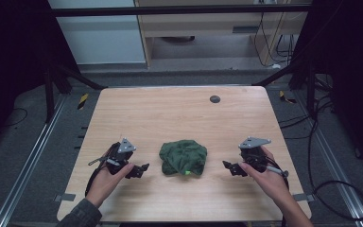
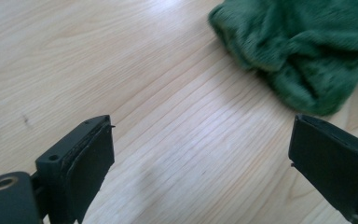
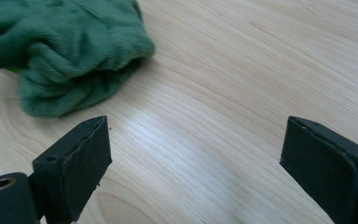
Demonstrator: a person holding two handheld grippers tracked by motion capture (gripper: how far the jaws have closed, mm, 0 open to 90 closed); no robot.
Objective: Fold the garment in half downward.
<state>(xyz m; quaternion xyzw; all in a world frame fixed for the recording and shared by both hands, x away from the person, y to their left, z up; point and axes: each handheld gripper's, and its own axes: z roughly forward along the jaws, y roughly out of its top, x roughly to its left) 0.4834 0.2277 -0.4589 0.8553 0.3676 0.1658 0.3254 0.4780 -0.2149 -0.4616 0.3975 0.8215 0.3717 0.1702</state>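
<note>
Cloth: green cloth (image 1: 183,157) bunched on table (image 1: 170,113) — near front edge, between both claws.
Left claw (image 1: 143,168): jaws wide, empty — just beside cloth.
Right claw (image 1: 227,166): jaws wide, empty, near cloth.

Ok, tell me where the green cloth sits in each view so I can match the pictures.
High view: the green cloth lies bunched on the near middle of the table, between the left claw and the right claw, apart from both.
Left gripper view: upper right corner, beyond the open jaws.
Right gripper view: upper left corner, beyond the open jaws.
Shared landmark: the pale wood grain of the tabletop under the cloth.
</note>
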